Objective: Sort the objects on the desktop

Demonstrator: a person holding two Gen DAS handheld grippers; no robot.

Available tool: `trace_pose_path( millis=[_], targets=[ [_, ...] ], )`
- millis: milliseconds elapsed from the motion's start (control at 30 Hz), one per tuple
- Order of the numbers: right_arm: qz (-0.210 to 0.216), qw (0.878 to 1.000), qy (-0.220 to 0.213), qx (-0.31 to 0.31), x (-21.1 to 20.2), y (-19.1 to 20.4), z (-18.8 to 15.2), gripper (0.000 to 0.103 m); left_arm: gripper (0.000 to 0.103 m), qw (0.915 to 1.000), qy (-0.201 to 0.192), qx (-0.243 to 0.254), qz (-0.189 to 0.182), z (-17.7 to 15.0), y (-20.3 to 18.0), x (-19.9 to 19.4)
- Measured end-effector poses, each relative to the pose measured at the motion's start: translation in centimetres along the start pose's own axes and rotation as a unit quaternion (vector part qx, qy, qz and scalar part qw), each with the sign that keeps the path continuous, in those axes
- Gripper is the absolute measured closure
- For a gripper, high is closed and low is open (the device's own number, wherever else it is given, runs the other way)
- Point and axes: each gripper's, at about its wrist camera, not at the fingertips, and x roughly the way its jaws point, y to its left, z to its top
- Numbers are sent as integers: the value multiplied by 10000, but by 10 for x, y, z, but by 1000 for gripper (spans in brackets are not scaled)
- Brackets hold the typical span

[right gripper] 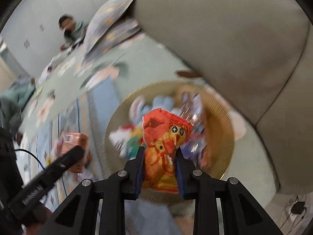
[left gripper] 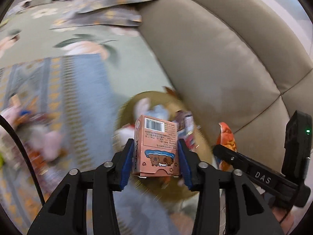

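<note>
Cardboard, stiff and light, the pink box (left gripper: 156,146) sits low centre, clamped by its side faces in the left gripper (left gripper: 155,160). Right gripper (right gripper: 159,168) pinches the soft, crinkly orange snack bag (right gripper: 165,148) at its waist, above the basket (right gripper: 223,117).

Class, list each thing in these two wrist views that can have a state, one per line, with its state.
Left hand-held gripper: around the pink cardboard box.
Pink cardboard box: upright between the blue pads, off the surface.
Right hand-held gripper: clamped on the snack bag.
Orange crinkly snack bag: pinched, above the basket.
Round tan woven basket: open, holding blurred items.
</note>
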Motion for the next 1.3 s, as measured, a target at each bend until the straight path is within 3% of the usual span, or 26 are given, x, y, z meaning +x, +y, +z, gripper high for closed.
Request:
trace_pose_path(
  millis=[100,167,500,633,800,1033,1300],
  targets=[
    [85,9997,128,181,15,-15,10,58,48,9989,409,-209,23,8,-3,43],
    [105,9993,204,305,16,-27,7,58,48,9957,713,-595,-59,5,7,60],
    [423,9960,774,-117,33,-15,-24,56,48,9930,792,-800,369,-32,31,25],
    [843,9918,866,-420,34,17,-30,56,48,9887,858,-1075,593,-55,51,-12],
    [1335,9831,929,-836,29,68,-38,56,48,9827,632,-1441,975,-74,76,-70],
    [1763,9660,1128,-1519,30,148,-60,56,48,9611,224,-2188,1669,-97,150,-140],
    [2045,9509,1316,-1915,34,234,-94,56,48,9416,-75,-2405,2356,-100,216,-199]
  ],
)
